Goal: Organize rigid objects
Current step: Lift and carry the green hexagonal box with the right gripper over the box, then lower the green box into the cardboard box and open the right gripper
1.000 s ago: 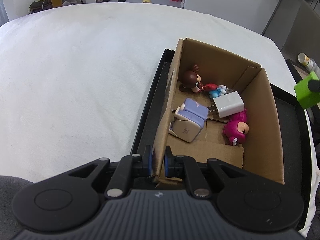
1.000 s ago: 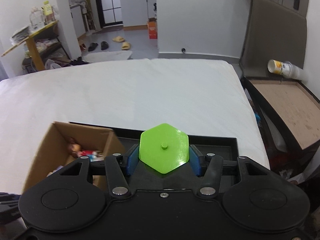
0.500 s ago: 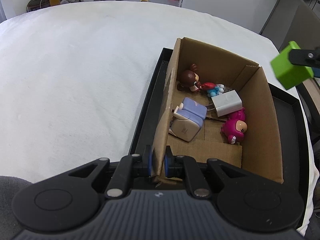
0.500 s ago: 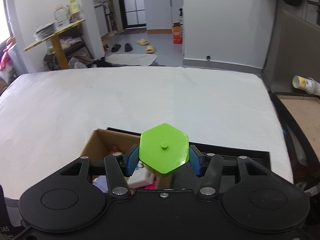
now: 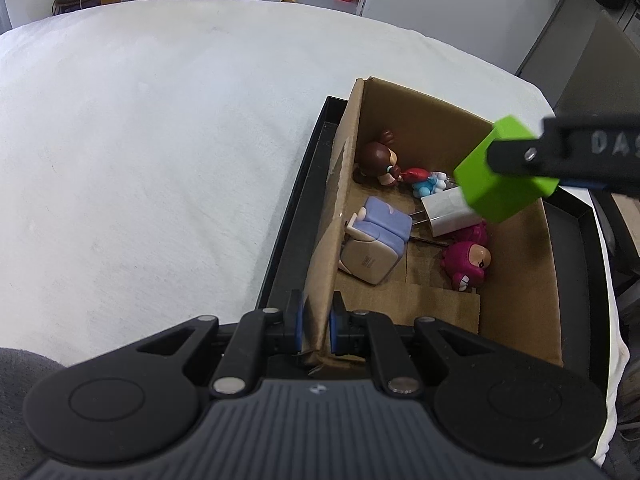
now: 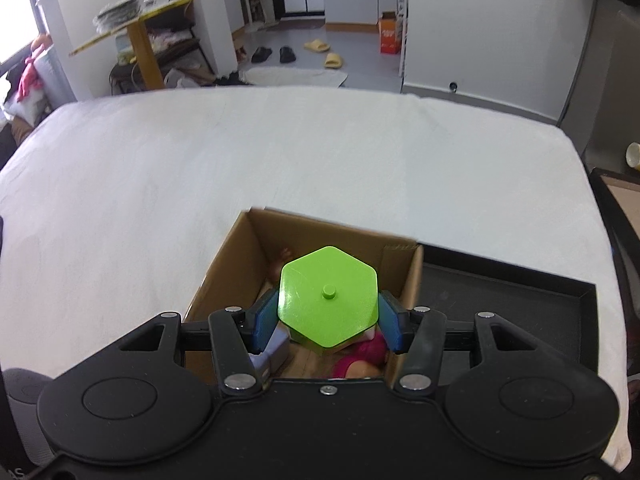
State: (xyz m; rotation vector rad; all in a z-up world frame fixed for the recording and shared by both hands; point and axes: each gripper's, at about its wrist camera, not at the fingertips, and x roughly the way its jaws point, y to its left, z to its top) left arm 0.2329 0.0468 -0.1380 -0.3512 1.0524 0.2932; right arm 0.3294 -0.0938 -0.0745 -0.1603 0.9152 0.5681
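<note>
Landmark: cardboard box [image 5: 516,280], sitting in black tray [image 5: 294,216].

Left gripper [image 5: 316,322] pinches the box's near wall, blue pads tight on the cardboard edge.

Right gripper [image 6: 328,320] clamps green hexagonal block [image 6: 329,296] between both pads; block hangs above the box's open interior, clear of the white charger [image 5: 446,212] and pink figure [image 5: 466,262] on the box floor.

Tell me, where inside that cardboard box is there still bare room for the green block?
Bare floor lies along the cardboard box's right wall and near flap, beside the pink figurine. The far corner and left side are crowded: brown-haired doll, white charger, purple plug.
</note>
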